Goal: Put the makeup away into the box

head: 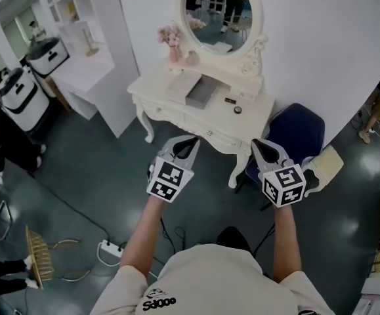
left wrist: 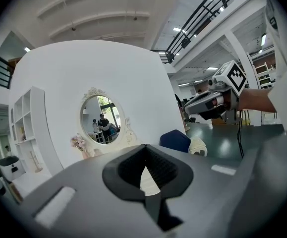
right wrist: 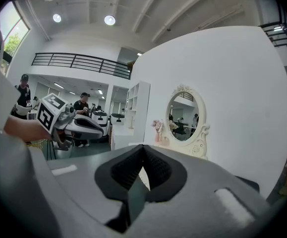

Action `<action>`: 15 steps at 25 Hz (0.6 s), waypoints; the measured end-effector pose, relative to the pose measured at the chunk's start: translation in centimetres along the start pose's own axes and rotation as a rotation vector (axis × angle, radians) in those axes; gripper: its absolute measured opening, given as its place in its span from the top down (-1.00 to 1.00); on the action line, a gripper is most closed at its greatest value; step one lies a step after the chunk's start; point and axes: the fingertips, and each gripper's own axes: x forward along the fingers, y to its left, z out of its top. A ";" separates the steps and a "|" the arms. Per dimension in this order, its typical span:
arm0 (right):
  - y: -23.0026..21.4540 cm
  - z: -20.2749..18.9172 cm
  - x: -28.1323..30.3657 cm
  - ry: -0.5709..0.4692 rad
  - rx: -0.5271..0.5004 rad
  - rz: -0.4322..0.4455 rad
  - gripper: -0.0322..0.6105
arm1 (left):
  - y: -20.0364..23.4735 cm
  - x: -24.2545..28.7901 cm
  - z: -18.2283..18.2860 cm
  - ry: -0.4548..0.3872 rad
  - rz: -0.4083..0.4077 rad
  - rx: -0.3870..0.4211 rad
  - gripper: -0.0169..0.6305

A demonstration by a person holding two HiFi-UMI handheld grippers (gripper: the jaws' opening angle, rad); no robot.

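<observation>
A white dressing table (head: 167, 97) with an oval mirror (head: 221, 12) stands ahead of me, against the white wall. On its top lies an open grey box (head: 203, 92). To the box's right lie two small dark makeup items, one (head: 230, 100) nearer the box and a round one (head: 237, 109). My left gripper (head: 188, 143) (left wrist: 144, 148) and right gripper (head: 258, 144) (right wrist: 143, 148) hover side by side short of the table's front edge. Both are shut with nothing in them, and both point at the mirror (left wrist: 99, 119) (right wrist: 180, 118).
A dark blue chair (head: 296, 133) with a cream cushion (head: 325, 165) stands at the table's right. Pink flowers (head: 170, 37) sit at the table's back left. A white shelf unit (head: 78, 25) and rolling cases (head: 20, 97) stand to the left. A power strip (head: 111, 248) lies on the floor.
</observation>
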 end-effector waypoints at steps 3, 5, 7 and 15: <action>0.0 -0.4 0.5 0.014 0.000 -0.001 0.89 | 0.4 0.2 -0.4 0.002 -0.005 -0.006 0.89; -0.4 -0.7 1.2 0.017 0.001 -0.003 0.89 | 0.8 0.7 -0.8 0.005 -0.004 -0.008 0.89; -0.9 -1.0 2.0 0.019 0.007 -0.003 0.89 | 1.4 1.6 -1.3 0.014 -0.002 -0.014 0.89; -5.5 -2.4 7.0 0.048 0.002 0.004 0.89 | 3.7 7.6 -2.7 0.046 -0.011 -0.027 0.89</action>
